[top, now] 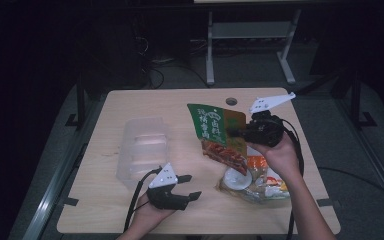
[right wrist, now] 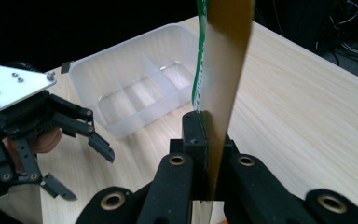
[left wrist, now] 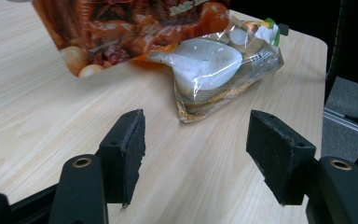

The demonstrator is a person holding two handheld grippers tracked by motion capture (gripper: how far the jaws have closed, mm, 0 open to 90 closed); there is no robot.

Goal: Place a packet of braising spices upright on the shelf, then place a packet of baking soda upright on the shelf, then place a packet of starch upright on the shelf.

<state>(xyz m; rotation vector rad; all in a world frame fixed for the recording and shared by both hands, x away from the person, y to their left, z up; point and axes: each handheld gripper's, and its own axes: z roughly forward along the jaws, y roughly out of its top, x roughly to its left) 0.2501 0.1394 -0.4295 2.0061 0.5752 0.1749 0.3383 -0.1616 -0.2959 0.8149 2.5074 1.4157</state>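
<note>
My right gripper [top: 235, 133] is shut on the edge of a green and brown food pouch [top: 217, 130], which hangs tilted above the table's right half. In the right gripper view the black jaws [right wrist: 205, 126] pinch the pouch [right wrist: 223, 56] edge-on. Below it lies a clear bag [top: 252, 182] with a white item and orange food inside. My left gripper [top: 190, 186] hovers low near the front edge, open, nothing between its pads. In the left gripper view its jaws [left wrist: 198, 133] point at the clear bag [left wrist: 214, 65], a short gap away, with the pouch [left wrist: 121, 28] above.
A clear plastic divided container [top: 142, 150] stands on the left half of the wooden table [top: 130, 215]; it also appears behind the left gripper [right wrist: 84, 172] in the right gripper view as the container [right wrist: 140, 88]. A round hole [top: 231, 101] sits near the far edge.
</note>
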